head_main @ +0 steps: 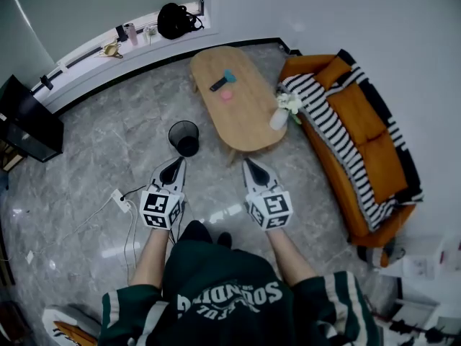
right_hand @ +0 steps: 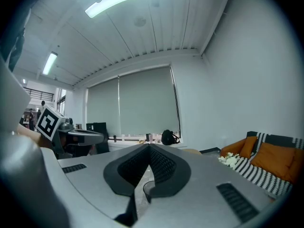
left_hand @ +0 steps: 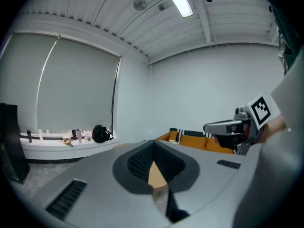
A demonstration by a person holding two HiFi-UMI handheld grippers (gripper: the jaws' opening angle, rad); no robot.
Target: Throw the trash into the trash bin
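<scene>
Head view: at the bottom edge, a dark green jersey (head_main: 223, 294) and two bare forearms reaching up the frame. Left gripper (head_main: 175, 166) and right gripper (head_main: 250, 166) are side by side at mid-frame over the grey marble floor (head_main: 86, 150), both pointing up the frame. Left gripper view: jaws together, tips meeting, nothing between them. Right gripper view: same, jaws closed and empty. Power strip (head_main: 120, 200) lies on the floor left of the left gripper. Black mesh trash bin (head_main: 184, 137) stands upright on the floor just above the left gripper's tips, near the lower left end of the oval wooden table (head_main: 248, 121). On the table: a small pink thing (head_main: 226, 95), a teal thing (head_main: 229, 76), a black remote (head_main: 217, 84), white flowers (head_main: 288, 105). Orange sofa (head_main: 360, 143) at right; black bag (head_main: 176, 20) on the sill, top.
</scene>
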